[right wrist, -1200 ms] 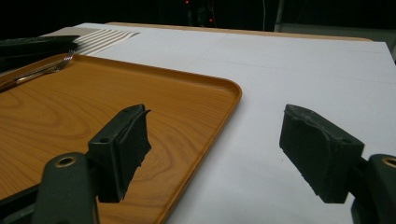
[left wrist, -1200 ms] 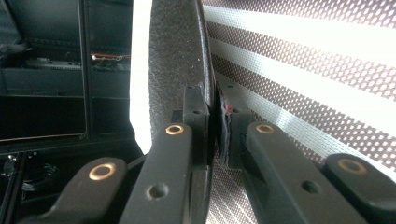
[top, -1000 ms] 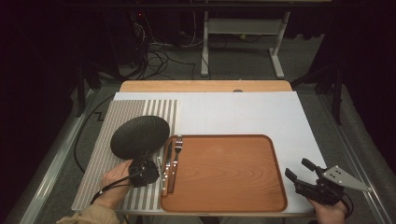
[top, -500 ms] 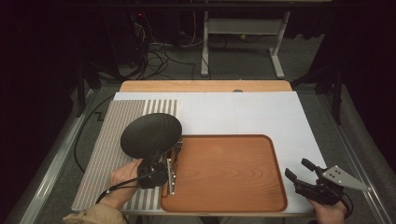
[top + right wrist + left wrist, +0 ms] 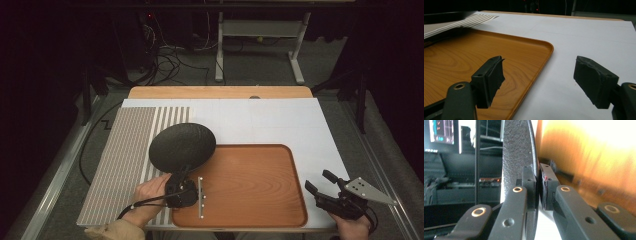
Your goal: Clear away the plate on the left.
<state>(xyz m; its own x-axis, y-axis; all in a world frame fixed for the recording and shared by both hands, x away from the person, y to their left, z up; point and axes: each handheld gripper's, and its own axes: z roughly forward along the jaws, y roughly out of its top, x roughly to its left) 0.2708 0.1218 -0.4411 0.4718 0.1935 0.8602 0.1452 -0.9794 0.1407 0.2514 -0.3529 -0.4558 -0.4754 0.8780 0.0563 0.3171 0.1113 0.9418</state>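
One black plate (image 5: pixel 182 146), pinched at its near rim by the left gripper (image 5: pixel 179 176), hangs over the wooden tray's (image 5: pixel 250 200) left edge; right gripper (image 5: pixel 325 187) rests wide open

My left gripper (image 5: pixel 181 190) is matte black, a black cable trailing from it at the frame's lower left, past my tan sleeve (image 5: pixel 112 232). Brass-ringed rivets stud its arms. My right gripper (image 5: pixel 325 187), lower right, carries a grey three-cornered plate; its dark pads (image 5: pixel 595 80) look rough-edged.
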